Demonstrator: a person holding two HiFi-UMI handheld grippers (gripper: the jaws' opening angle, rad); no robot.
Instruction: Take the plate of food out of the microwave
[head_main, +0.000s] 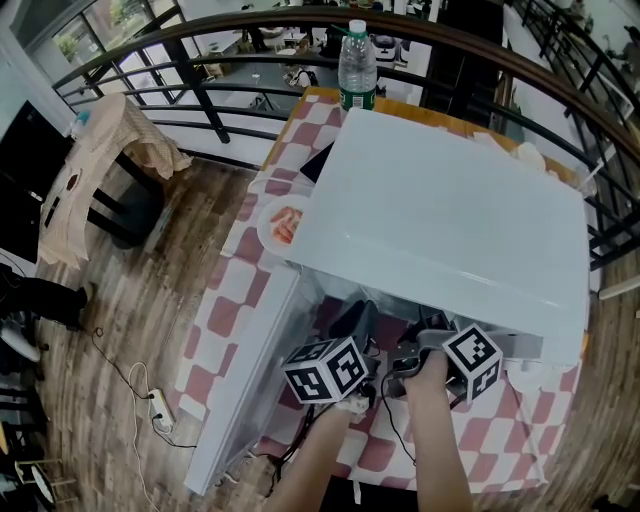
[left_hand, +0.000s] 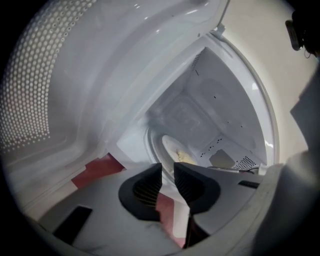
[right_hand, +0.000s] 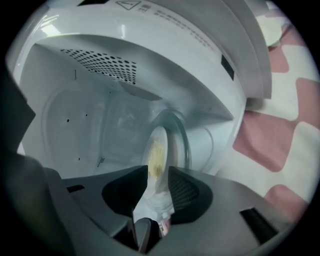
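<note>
Inside the microwave, right hand-held gripper clamps plate rim; left hand-held gripper gapes.

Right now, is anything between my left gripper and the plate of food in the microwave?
Nothing visible does. The door stands open, and the plate lies inside, straight beyond the parted, empty jaws of the left gripper. The right gripper has the plate's rim between its jaws, beside that path.

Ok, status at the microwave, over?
Left claw open, empty, at the microwave mouth. Right claw on its side, plate rim between its jaws, grip unconfirmed. Plate inside on turntable; door open, nothing blocking.
</note>
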